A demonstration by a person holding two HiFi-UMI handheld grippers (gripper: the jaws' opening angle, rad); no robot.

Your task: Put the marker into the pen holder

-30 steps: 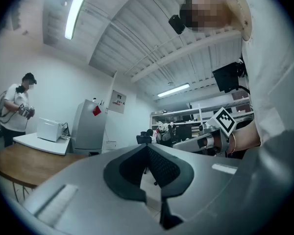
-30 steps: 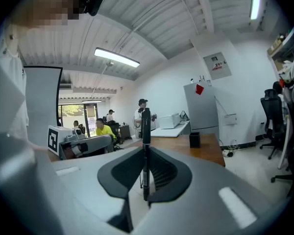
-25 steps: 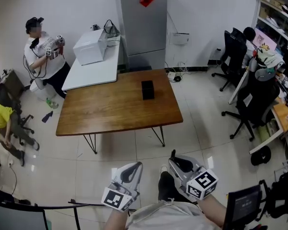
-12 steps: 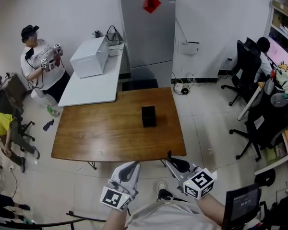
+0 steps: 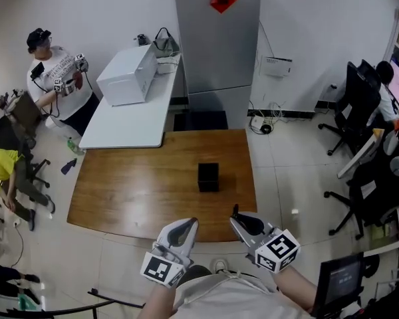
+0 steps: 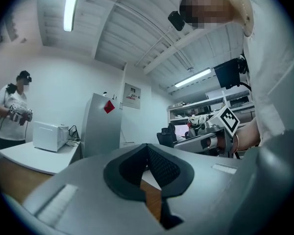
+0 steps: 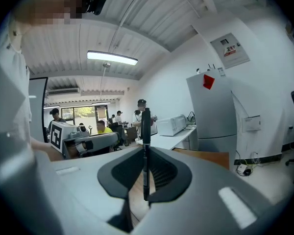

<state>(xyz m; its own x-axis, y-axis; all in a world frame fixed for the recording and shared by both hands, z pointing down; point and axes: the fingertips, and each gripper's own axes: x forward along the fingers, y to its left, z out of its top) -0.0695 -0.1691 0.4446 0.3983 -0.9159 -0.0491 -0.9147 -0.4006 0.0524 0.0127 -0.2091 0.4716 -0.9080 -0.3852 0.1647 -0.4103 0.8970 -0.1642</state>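
A black square pen holder (image 5: 207, 176) stands on the brown wooden table (image 5: 133, 185), right of its middle. Both grippers hang side by side just short of the table's near edge, pointing toward it. My right gripper (image 5: 243, 223) is shut on a black marker (image 5: 235, 210), which stands upright between its pads. The right gripper view shows the marker (image 7: 146, 131) crossing the jaws (image 7: 146, 151) vertically. My left gripper (image 5: 179, 233) holds nothing; in the left gripper view its pads (image 6: 159, 165) meet at the tips (image 6: 147, 146).
A white table (image 5: 130, 115) with a white box-shaped appliance (image 5: 128, 74) adjoins the far left corner. A grey fridge (image 5: 216, 38) stands behind. Office chairs (image 5: 362, 102) are at the right, a person (image 5: 53, 78) stands far left, and a monitor (image 5: 337, 281) sits at my lower right.
The table and pen holder have come closer in the head view. Both grippers now hang at the table's near edge instead of over bare floor. The marker stays gripped.
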